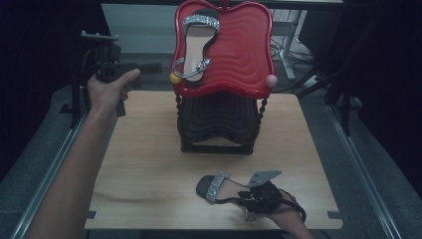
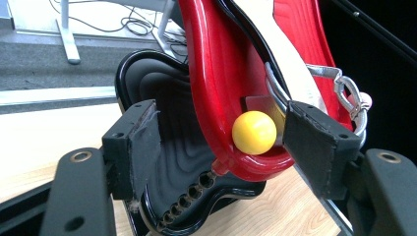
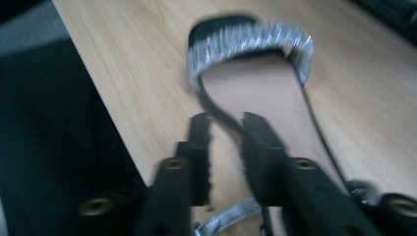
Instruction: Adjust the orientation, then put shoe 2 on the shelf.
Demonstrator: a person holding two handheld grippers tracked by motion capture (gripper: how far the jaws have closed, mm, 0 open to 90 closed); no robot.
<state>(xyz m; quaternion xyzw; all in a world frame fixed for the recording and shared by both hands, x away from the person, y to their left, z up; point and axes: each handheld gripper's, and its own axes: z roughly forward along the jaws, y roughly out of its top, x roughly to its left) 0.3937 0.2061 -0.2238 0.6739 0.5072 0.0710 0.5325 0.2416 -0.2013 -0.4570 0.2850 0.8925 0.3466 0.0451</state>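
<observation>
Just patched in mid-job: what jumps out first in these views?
The glossy red tray, top tier of a stand at the table's far middle, grabs the eye; one sandal with a sparkly strap lies on it. The matching second sandal lies at the table's near edge, the right gripper over its side edge. The left gripper stands open by the tray's yellow ball.

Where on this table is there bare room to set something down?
Bare wood on the table left of the black stand, and right of it toward the far right edge. Crowded: the near edge, where the right gripper is over the sandal.
</observation>
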